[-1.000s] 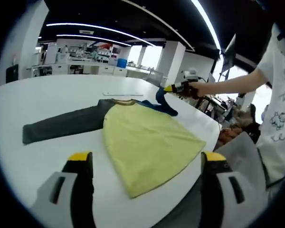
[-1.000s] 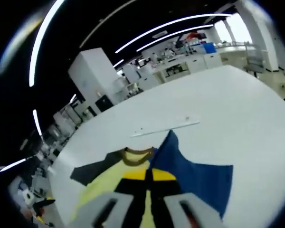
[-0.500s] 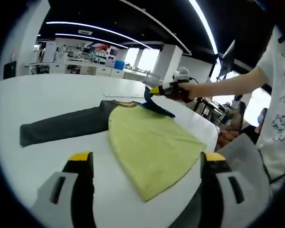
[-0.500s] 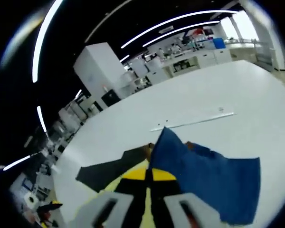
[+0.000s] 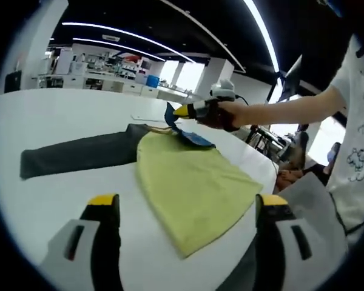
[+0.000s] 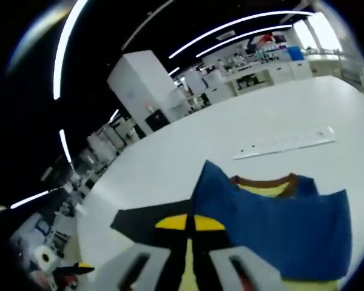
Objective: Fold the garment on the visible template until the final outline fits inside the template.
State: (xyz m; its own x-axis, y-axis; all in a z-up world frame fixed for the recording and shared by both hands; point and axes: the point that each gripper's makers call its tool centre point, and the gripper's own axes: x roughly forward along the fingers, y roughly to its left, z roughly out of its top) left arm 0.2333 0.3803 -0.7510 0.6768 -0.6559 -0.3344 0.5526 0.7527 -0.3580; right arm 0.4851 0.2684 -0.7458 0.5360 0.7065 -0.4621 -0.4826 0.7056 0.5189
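The garment point(image 5: 188, 182), a long-sleeved shirt with a yellow body, lies flat on the white table point(image 5: 42, 121), its hem toward the near right edge and its brown-trimmed collar point(image 6: 264, 180) at the far side. One dark grey sleeve point(image 5: 79, 154) stretches out flat to the left. The other sleeve, the blue sleeve point(image 6: 273, 224), is lifted off the cloth by the right gripper point(image 5: 181, 111), whose yellow-tipped jaws are pressed together, pinching its edge; judging by the hold, this sleeve is being carried across the body to make the first fold. The left gripper point(image 5: 188, 209) hangs low at the near table edge, jaws spread wide and holding nothing, likely waiting its turn. A pale strip point(image 6: 285, 145) lies on the table beyond the collar; no template outline is clear to me.
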